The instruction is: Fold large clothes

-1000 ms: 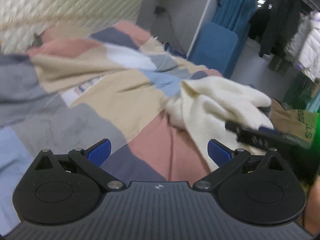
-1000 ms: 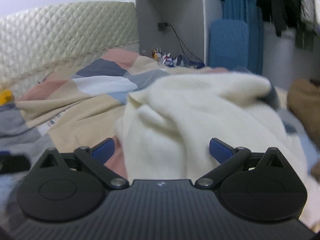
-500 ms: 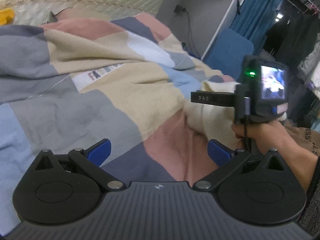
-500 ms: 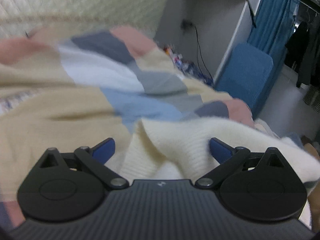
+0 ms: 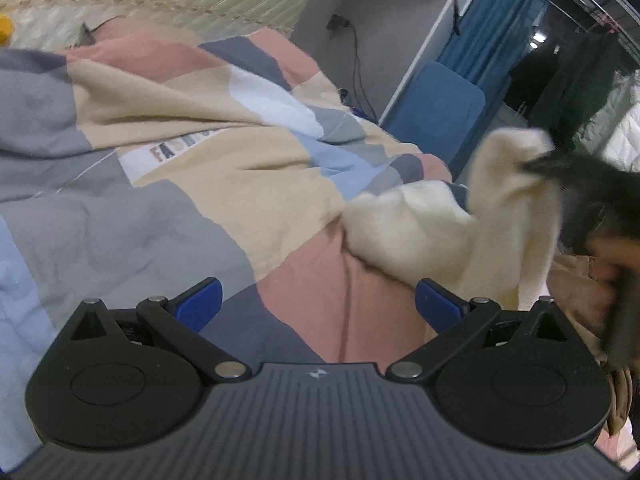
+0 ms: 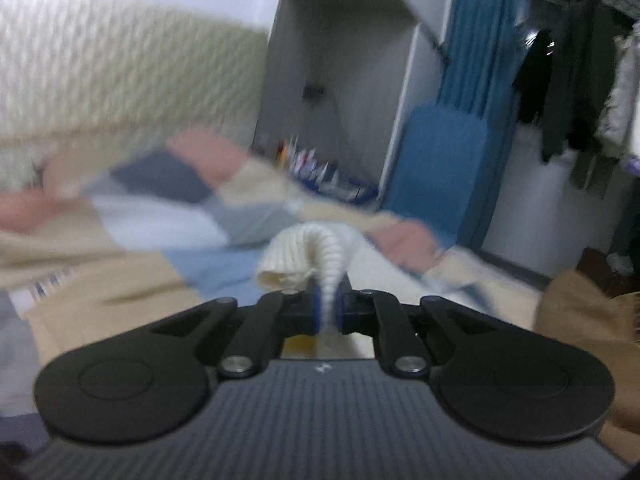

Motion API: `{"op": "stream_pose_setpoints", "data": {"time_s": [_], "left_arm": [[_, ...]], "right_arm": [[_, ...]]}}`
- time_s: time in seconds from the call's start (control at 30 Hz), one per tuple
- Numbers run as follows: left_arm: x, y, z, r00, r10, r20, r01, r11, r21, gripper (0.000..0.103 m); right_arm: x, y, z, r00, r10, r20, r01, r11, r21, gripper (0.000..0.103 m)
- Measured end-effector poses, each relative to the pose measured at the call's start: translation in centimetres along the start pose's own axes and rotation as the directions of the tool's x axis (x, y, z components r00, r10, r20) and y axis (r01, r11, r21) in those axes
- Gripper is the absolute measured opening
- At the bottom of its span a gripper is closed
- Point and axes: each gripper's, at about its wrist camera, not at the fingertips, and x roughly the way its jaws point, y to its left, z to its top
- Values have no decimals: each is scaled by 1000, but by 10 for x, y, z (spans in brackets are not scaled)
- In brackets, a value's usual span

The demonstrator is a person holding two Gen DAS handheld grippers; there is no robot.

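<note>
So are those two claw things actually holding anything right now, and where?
The right gripper has just closed on the ribbed edge of the cream sweater and lifts it. The left gripper is open, holding nothing.

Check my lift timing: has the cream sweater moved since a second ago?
Yes. The right tool has just closed on the cream sweater and pulled part of it up off the patchwork quilt, toward the blue curtain.
</note>
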Motion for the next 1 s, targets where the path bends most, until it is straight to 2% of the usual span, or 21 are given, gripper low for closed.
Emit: {"op": "stream_pose_setpoints", "data": {"time_s": [0.13,0.27,0.43,0.57,0.73,0.83,0.93,1.0], "left_arm": [[-13,-10,-2,1000,-19,14,18,999,29,103],[-28,-22,-5,999,-31,23,29,997,68,103],[-52,-44,-18,999,-29,35,22,984,176,103],[-68,-59,-31,999,-46,14,41,972,232,103],[-79,-73,-48,997,-76,-23,80,960,267,103],[-74,-75,-55,994,-83,-65,97,964,246,103],[-63,-76,-59,991,-92,-98,111,970,215,103],[-52,-79,-60,986,-106,-126,129,972,196,103]], "right_arm": [[-77,-44,10,996,-38,85,34,998,55,9],[-141,-89,2,985,-102,141,85,989,122,9],[-203,-137,-15,967,-184,177,150,971,186,9],[-235,-176,-44,951,-260,169,204,936,288,9],[-250,-229,-107,939,-339,52,280,845,456,9],[-237,-246,-153,932,-355,-70,344,811,474,9],[-214,-261,-189,924,-286,-255,380,770,512,10],[-199,-268,-206,912,-238,-335,393,743,541,12]]}}
